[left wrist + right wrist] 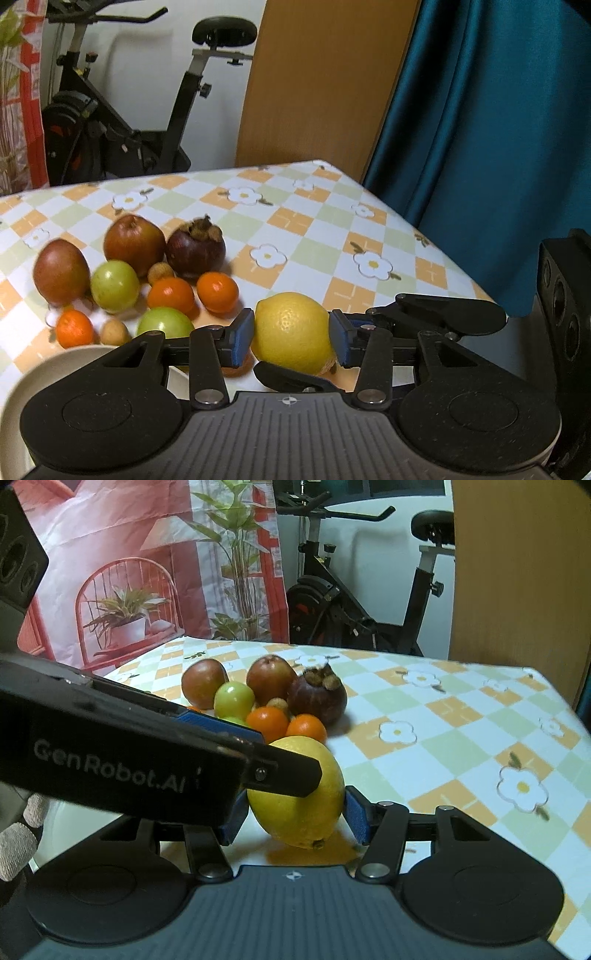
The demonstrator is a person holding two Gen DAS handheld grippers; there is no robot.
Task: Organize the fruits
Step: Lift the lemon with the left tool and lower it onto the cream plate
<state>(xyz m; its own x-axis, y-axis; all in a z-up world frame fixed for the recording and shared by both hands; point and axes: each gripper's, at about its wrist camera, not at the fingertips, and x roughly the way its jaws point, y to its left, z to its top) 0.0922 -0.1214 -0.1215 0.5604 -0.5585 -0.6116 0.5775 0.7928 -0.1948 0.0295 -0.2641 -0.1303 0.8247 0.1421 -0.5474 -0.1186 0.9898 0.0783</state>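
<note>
I am holding a plump yellow lemon [293, 332] closest to the lens, my left gripper [291, 334] closing its blue pads on the lemon's sides. My right gripper [295, 810] is also bracketing it, though firm contact there is unclear. The lemon is sitting low over the checked, flower-print bench [314, 229], beside heaped fruit. I should be keeping pressure gentle and level.

A table [295, 221] under a checked, flowered cloth carries a huddle of fruit: two apples [133, 244], a mangosteen [195, 248], green fruits [114, 286], oranges [217, 292] and small brown ones. A pale plate [22, 398] sits at its near edge.
</note>
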